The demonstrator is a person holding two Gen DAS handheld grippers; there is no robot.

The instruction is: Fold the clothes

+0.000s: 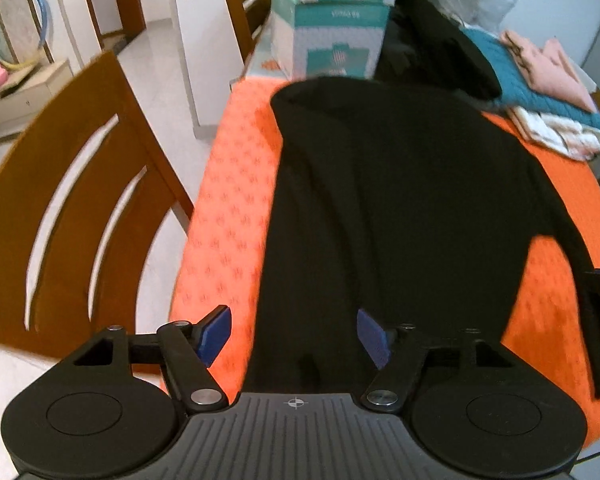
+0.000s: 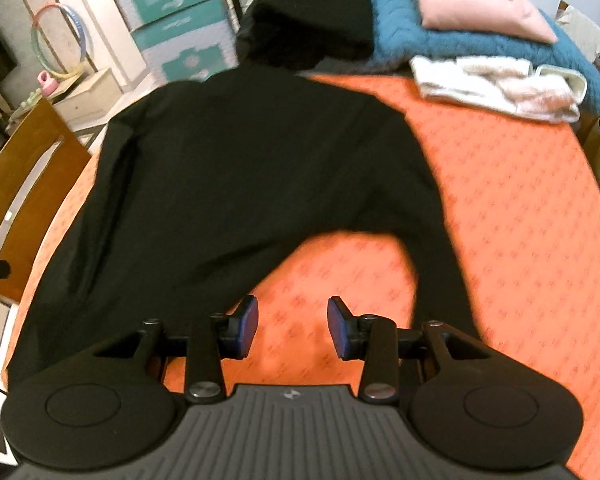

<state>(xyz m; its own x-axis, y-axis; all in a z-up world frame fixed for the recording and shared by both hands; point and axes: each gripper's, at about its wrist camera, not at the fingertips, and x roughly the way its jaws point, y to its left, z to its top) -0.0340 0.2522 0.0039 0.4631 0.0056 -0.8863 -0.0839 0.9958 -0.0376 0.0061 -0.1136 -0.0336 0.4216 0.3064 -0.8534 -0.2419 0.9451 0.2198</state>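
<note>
Print on teal-white boxes (image 1: 332, 36) too blurred; nothing legible.

Each tool is matte black: left tool (image 1: 294, 336) and right tool (image 2: 293, 326) have blue rectangular pads, slim linkage arms with silver screws, two round discs, and a ribbed grey centre plate bearing a small crosshair mark

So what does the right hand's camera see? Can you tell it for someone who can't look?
A black long-sleeved top lies spread on an orange patterned tablecloth. The right gripper hovers over it with jaws open, holding nothing. Folded pink, teal and cream clothes are stacked behind.
</note>
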